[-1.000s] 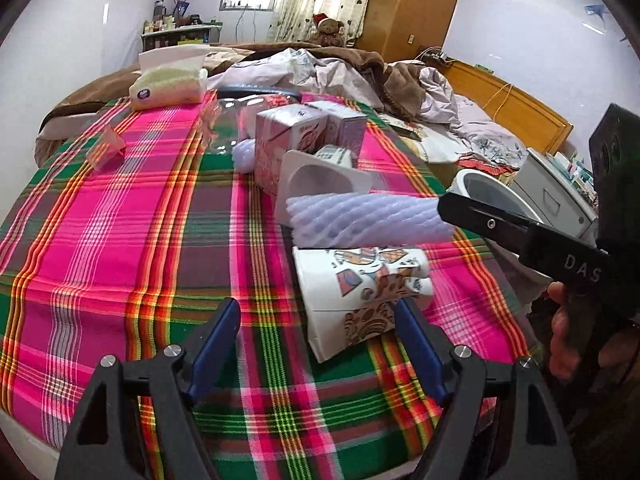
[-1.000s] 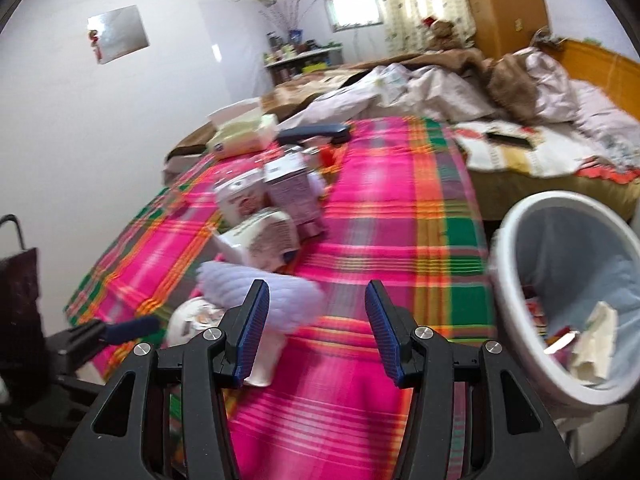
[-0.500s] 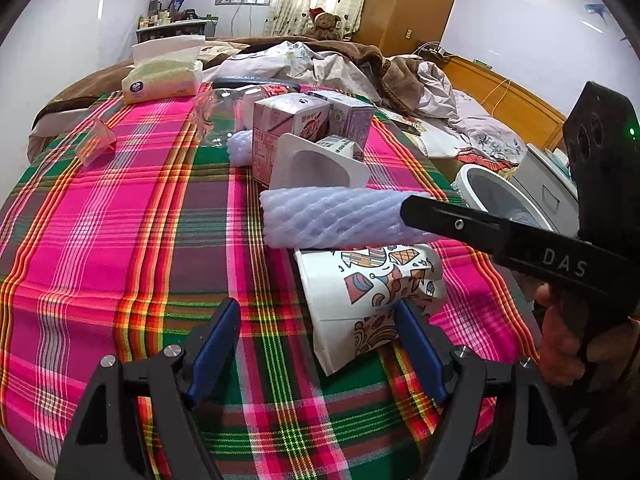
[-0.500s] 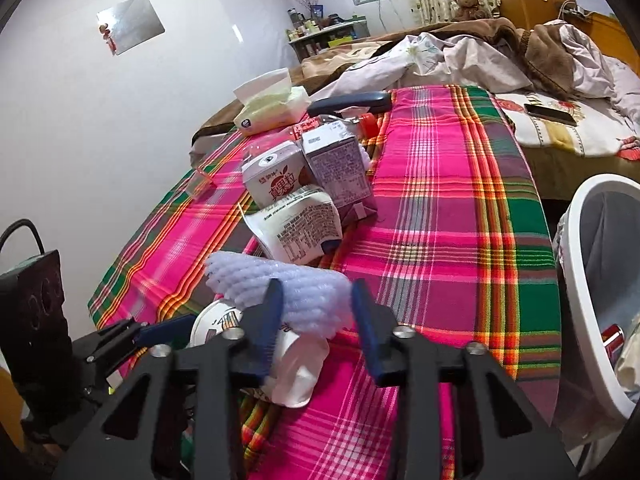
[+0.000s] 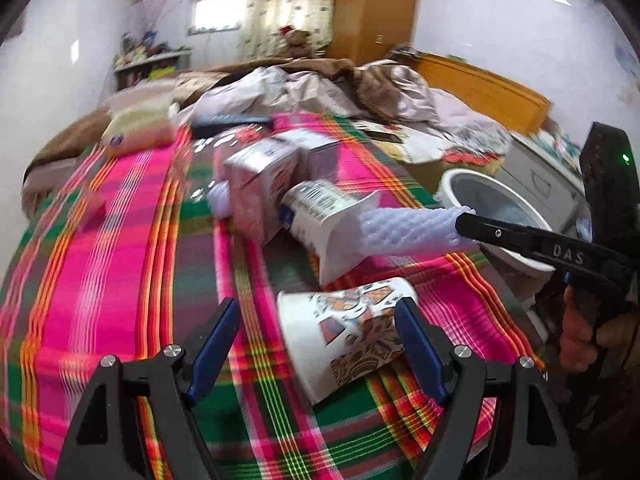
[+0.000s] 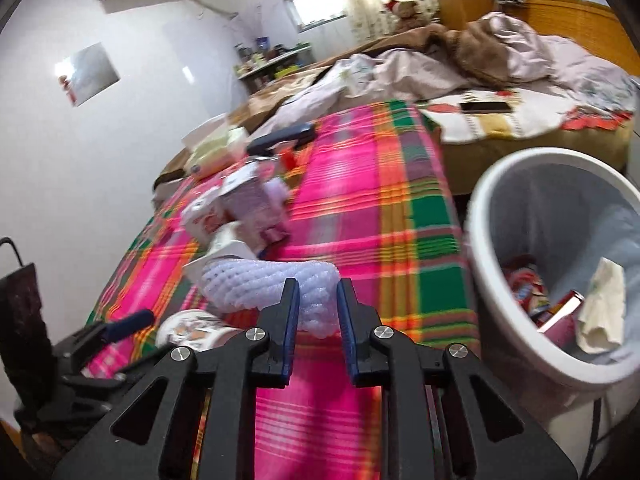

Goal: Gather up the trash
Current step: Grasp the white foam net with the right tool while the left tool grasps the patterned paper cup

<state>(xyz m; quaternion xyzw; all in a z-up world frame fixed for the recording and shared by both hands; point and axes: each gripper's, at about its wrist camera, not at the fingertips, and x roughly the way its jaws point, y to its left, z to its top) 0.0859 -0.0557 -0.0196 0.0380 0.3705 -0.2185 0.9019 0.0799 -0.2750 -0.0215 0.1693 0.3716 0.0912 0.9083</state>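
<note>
Right claw (image 6: 318,306) closing on white foam net sleeve (image 6: 272,284), seemingly just off the worktop (image 6: 360,208) beside the bin (image 6: 560,264); finish squeeze, lift clear of carton, drop in bin; left claw (image 5: 320,344) wide around paper cup (image 5: 344,336).

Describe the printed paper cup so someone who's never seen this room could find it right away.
On the pink-and-green plaid cloth, near the edge by the white trash bin, the paper cup lies on its side between the open left gripper. Unlike the cartons and foam sleeve behind, it has colourful cartoon prints.
</note>
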